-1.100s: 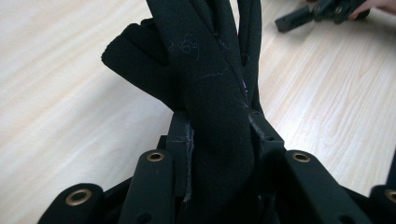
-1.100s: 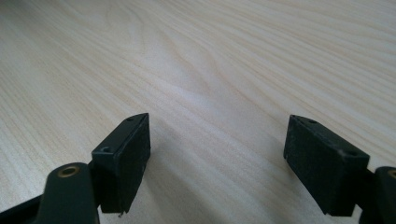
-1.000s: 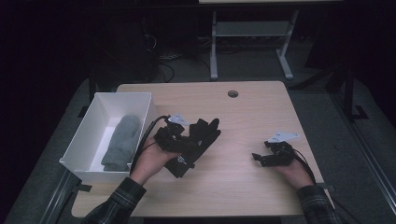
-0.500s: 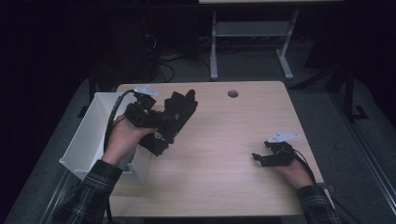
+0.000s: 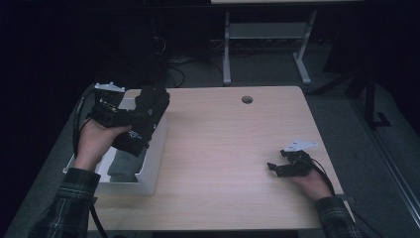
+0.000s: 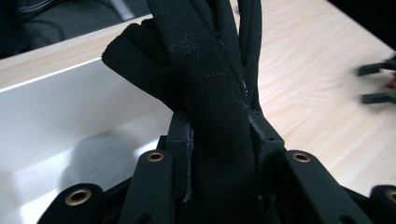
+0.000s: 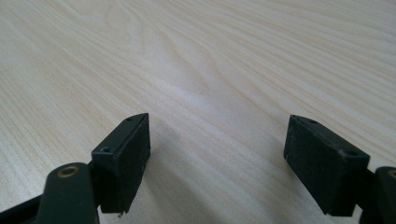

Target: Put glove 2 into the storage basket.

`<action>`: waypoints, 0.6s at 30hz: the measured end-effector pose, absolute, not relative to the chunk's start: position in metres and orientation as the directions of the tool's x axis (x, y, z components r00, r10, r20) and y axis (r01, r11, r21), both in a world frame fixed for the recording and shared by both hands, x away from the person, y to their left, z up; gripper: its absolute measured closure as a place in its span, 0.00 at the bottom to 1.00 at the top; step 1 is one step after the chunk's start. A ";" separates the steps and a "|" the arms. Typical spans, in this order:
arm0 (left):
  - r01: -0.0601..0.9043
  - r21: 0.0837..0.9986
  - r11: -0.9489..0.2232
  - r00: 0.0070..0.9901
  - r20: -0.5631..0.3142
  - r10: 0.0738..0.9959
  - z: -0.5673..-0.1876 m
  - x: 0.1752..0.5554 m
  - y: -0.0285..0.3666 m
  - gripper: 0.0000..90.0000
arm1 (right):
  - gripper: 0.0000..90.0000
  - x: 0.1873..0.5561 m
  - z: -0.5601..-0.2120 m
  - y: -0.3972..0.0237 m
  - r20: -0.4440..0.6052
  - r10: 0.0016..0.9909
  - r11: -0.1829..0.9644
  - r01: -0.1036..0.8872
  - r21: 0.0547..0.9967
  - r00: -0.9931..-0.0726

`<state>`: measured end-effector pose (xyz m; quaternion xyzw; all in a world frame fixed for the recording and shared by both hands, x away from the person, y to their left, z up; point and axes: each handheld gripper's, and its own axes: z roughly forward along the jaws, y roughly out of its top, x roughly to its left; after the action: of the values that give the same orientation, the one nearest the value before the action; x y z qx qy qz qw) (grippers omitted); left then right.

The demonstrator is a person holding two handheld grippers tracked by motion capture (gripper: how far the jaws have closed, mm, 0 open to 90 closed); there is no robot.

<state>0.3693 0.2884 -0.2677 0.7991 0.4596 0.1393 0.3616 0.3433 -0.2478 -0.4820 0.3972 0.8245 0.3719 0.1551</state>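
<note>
A black glove (image 5: pixel 148 115) hangs in the air over the right wall of the white bin (image 5: pixel 157 151), with my left gripper (image 5: pixel 132 128) shut on it. In the left gripper view the glove (image 6: pixel 210 88) stands up between the jaws of the left gripper (image 6: pixel 219 144), pressed from both sides. Inside the bin lies a grey cloth item (image 5: pixel 121 168). My right gripper (image 5: pixel 273 168) rests on the wooden table (image 5: pixel 223 148) at the right, jaws wide apart. Nothing lies between the jaws of the right gripper (image 7: pixel 217 158), just bare wood.
The bin (image 6: pixel 60 107) stands at the table's left edge. A round cable hole (image 5: pixel 247 99) is near the table's far edge. A white desk frame (image 5: pixel 262 34) and cables stand on the dark floor behind.
My left hand has carried the black glove leftward and up, from the table's middle to above the bin. The right gripper has stayed where it was.
</note>
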 end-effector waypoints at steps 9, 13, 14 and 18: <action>0.719 0.643 -0.265 0.430 -0.112 0.896 -0.302 0.380 0.321 0.73 | 0.25 0.343 -0.482 -0.247 0.044 0.775 0.403 0.546 0.734 -0.631; 0.753 0.613 -0.240 0.394 -0.127 0.910 -0.319 0.384 0.329 0.73 | 0.25 0.343 -0.482 -0.247 0.044 0.774 0.403 0.546 0.734 -0.631; 0.762 0.603 -0.235 0.385 -0.131 0.913 -0.324 0.386 0.330 0.73 | 0.25 0.343 -0.482 -0.247 0.044 0.775 0.403 0.547 0.734 -0.631; 0.793 0.562 -0.233 0.366 -0.134 0.921 -0.341 0.390 0.332 0.73 | 0.25 0.343 -0.482 -0.247 0.043 0.774 0.404 0.545 0.734 -0.632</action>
<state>0.3897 0.3324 -0.3413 0.7769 0.5517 0.1133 0.2814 0.3432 -0.2472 -0.4818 0.4006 0.8236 0.3708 0.1542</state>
